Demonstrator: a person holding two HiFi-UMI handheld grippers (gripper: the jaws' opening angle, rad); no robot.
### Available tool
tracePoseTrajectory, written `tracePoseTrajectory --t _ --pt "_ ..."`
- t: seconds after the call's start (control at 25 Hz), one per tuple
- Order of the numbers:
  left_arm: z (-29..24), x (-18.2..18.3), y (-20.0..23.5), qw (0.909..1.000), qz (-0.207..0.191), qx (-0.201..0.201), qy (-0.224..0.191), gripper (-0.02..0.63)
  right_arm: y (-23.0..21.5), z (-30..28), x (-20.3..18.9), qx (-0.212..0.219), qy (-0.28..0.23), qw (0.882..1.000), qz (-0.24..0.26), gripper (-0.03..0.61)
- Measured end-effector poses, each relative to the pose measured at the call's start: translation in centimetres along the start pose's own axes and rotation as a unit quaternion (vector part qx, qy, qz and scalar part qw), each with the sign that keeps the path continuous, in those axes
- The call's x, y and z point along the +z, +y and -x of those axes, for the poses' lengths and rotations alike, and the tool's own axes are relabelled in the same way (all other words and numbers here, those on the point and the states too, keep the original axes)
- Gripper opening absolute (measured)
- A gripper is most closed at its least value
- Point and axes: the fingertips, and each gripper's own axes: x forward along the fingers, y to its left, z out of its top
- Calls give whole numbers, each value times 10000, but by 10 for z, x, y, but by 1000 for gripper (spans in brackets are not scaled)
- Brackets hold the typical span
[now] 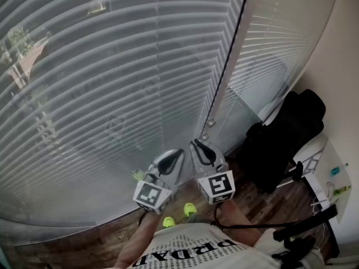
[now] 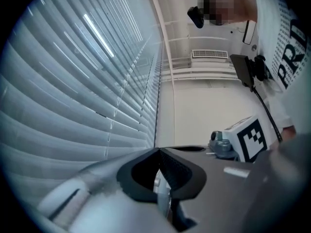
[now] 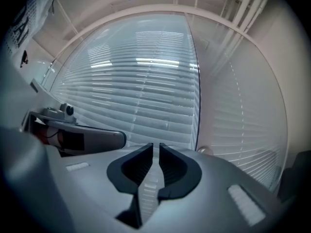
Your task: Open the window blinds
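Note:
Closed white blinds point(image 1: 112, 94) fill the big window before me, and a narrower blind point(image 1: 263, 55) hangs to their right. A thin dark wand point(image 1: 227, 60) runs down between the two and ends in small knobs point(image 1: 211, 122). My right gripper point(image 1: 197, 144) sits just below those knobs. Its jaws stand a narrow slit apart with nothing between them, and the wand point(image 3: 198, 106) hangs to the right of the right gripper point(image 3: 156, 145). Beside it on the left, my left gripper point(image 1: 178, 152) is shut and empty, its tips point(image 2: 158, 150) meeting close to the slats.
A black bag point(image 1: 286, 139) rests on a seat in the right corner, beside a white stand point(image 1: 331, 178). Dark wooden floor point(image 1: 101, 237) lies below the window. A black rig point(image 1: 303, 228) juts out at the lower right. The beige wall point(image 1: 342, 66) closes the right side.

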Motion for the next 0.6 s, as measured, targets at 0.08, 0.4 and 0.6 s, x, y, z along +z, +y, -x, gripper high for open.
tracePoseTrajectory --t 0.08,0.4,0.6 --pt "-9 3 -2 9999 16 58 -86 -8 -9 -1 -2 -8 -6 10000 40 55" --pt "-43 -4 3 9993 128 320 -135 -8 -48 -13 -15 -127 -32 9996 250 103" --pt "-57 2 1 9994 69 326 -88 -8 -55 -11 -1 -119 -150 9978 636 114"
